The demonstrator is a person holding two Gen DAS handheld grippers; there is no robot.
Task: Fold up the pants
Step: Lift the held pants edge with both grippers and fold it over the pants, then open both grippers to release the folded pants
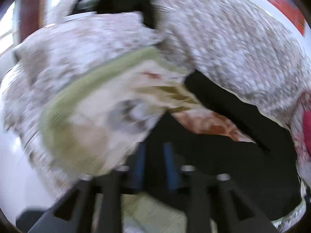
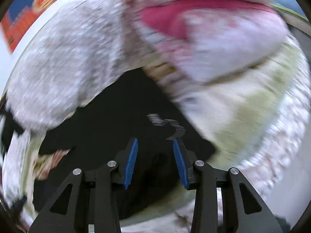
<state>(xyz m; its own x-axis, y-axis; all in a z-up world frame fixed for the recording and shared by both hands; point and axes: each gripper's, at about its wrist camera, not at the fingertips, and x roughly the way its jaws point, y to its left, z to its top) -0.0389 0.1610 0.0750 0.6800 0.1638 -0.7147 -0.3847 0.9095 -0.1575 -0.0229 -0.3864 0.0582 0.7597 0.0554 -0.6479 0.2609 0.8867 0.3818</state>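
Observation:
The black pants (image 1: 223,151) lie on a patterned cloth surface; both views are blurred by motion. In the left wrist view my left gripper (image 1: 155,145) has its blue pads (image 1: 141,165) close together with black pants fabric between them. In the right wrist view the pants (image 2: 116,116) spread below and ahead, with a grey printed mark (image 2: 167,124) just past the fingertips. My right gripper (image 2: 155,141) is over the black fabric with its blue pads (image 2: 132,161) apart.
A speckled white and grey cover (image 1: 233,48) with green, red and orange patches lies under the pants. A pink patch (image 2: 165,17) shows at the top of the right wrist view. A red and blue rug (image 2: 25,15) lies beyond.

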